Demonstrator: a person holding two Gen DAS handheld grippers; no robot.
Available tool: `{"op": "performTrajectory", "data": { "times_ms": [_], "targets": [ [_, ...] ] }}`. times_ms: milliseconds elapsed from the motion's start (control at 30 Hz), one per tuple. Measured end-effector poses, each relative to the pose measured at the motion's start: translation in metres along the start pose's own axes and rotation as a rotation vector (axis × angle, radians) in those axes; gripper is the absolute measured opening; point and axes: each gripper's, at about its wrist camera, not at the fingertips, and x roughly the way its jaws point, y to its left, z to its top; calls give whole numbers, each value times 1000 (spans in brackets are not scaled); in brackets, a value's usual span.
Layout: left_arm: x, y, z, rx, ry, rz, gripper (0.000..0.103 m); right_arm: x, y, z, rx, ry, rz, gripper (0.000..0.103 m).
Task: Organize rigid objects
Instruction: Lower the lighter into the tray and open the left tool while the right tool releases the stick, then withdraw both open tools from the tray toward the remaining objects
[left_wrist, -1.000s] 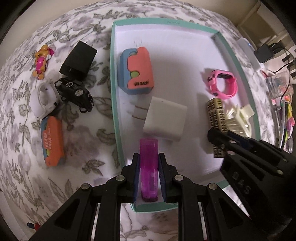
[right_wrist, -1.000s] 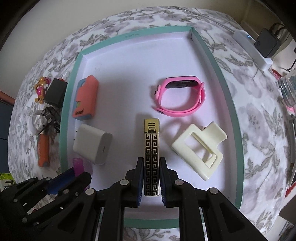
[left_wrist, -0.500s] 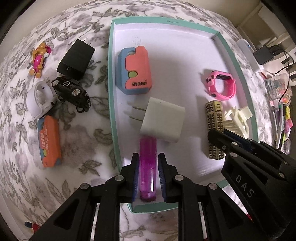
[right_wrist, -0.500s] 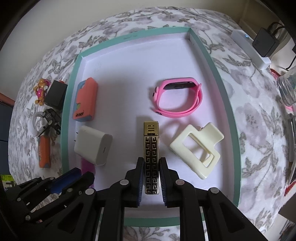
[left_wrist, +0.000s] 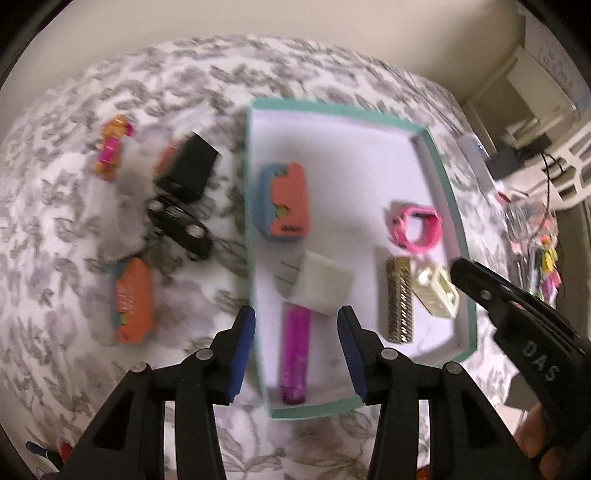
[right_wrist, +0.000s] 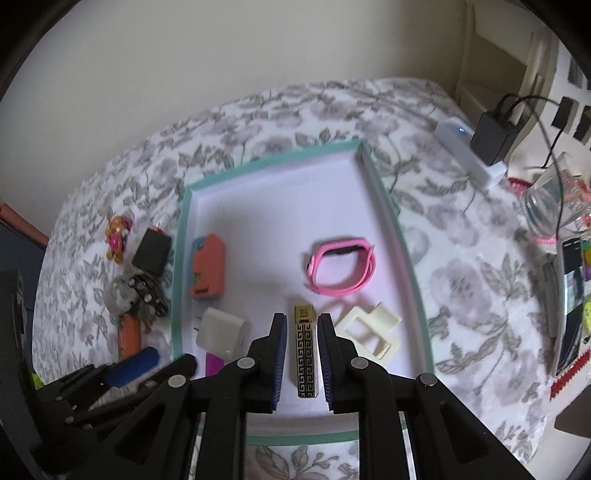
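A teal-rimmed white tray (left_wrist: 448, 192) (right_wrist: 384, 206) lies on the floral cloth. My left gripper (left_wrist: 297, 332) is open above the purple tube (left_wrist: 295, 354), which lies in the tray's near left corner. My right gripper (right_wrist: 300, 334) is open, its jaws either side of the gold-and-black patterned bar (right_wrist: 307, 360) (left_wrist: 399, 299), which rests on the tray floor. Also in the tray are a white charger (left_wrist: 319, 286) (right_wrist: 223, 330), an orange-and-blue case (left_wrist: 284, 201) (right_wrist: 207, 266), a pink watch band (left_wrist: 417, 229) (right_wrist: 341, 271) and a cream hair clip (left_wrist: 437, 291) (right_wrist: 371, 330).
Left of the tray on the cloth lie a black charger (left_wrist: 188, 168), a black toy car (left_wrist: 183, 227), an orange pack (left_wrist: 133, 301), a small toy figure (left_wrist: 110, 147) and a white ring-shaped item (left_wrist: 120, 229). A power strip (right_wrist: 469, 151), a glass jar (right_wrist: 550, 206) and stationery sit at the right.
Both grippers have opened and let go: the purple tube and the patterned bar now rest in the tray. Both grippers have pulled back and up, so the tray looks smaller.
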Motion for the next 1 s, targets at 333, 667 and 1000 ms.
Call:
{"op": "performTrajectory", "data": {
  "times_ms": [333,667,1000],
  "targets": [
    [-15,32,9,-80,-79,106,48,5,5,0,-21,6,-24,37],
    [-14,41,5,-130,-76,153,75,16,14,-4,-67,21,-47,72],
    [-9,56,4,-189,-60,179,90,30,12,-8,-55,43,-61,92]
  ]
}}
